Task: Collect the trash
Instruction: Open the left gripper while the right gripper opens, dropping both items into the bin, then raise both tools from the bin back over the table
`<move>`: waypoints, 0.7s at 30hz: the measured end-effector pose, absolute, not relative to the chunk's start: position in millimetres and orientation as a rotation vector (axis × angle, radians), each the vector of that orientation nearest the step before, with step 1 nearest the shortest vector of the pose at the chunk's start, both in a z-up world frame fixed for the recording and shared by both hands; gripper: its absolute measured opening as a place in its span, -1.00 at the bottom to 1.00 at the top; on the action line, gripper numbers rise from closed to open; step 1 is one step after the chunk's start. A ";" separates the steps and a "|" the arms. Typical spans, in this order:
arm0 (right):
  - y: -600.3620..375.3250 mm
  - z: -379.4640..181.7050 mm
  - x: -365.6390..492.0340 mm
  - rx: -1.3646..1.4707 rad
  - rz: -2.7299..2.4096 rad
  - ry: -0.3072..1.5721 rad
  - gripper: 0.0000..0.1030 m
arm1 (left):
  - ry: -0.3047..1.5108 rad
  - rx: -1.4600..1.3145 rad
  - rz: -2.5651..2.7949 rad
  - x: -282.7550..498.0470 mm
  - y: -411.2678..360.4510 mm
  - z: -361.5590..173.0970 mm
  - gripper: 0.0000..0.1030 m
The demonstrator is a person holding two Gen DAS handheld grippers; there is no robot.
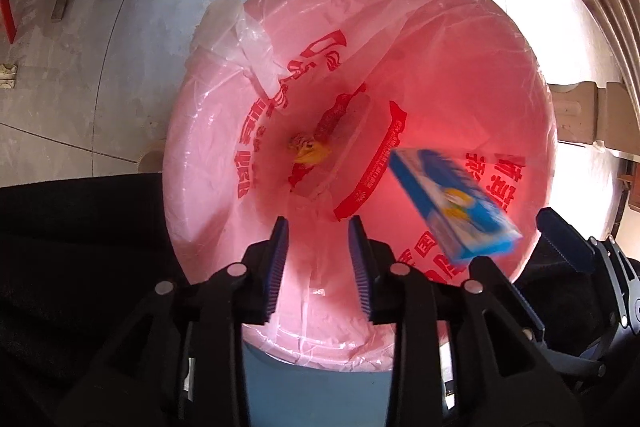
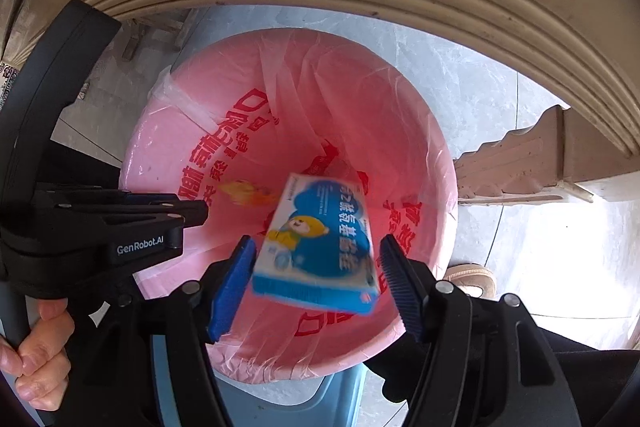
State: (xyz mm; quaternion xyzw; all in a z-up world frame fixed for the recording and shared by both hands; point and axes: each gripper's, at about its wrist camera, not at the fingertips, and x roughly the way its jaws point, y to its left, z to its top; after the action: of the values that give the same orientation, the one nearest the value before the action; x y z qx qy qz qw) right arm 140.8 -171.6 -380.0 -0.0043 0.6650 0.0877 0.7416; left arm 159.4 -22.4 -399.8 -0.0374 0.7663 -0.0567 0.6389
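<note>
Box is dropping free between our right gripper's spread jaws; left gripper is hanging part-open, empty, over bin centre.

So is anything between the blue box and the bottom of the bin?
Nothing visible. The box is blurred between the right gripper's open fingers, over the bag-lined bin. Only a yellow wrapper shows further down.
</note>
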 end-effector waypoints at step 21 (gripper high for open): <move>-177.8 -372.6 135.9 0.003 0.173 1.442 0.41 | 1.711 -0.042 -0.129 157.8 -23.3 -387.8 0.15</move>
State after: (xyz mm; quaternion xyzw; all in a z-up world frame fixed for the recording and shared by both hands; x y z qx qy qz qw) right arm 135.9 -177.8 -372.6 0.0014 0.6592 0.0789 0.7478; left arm 157.8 -23.3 -387.8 -0.0187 0.7544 -0.0569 0.6536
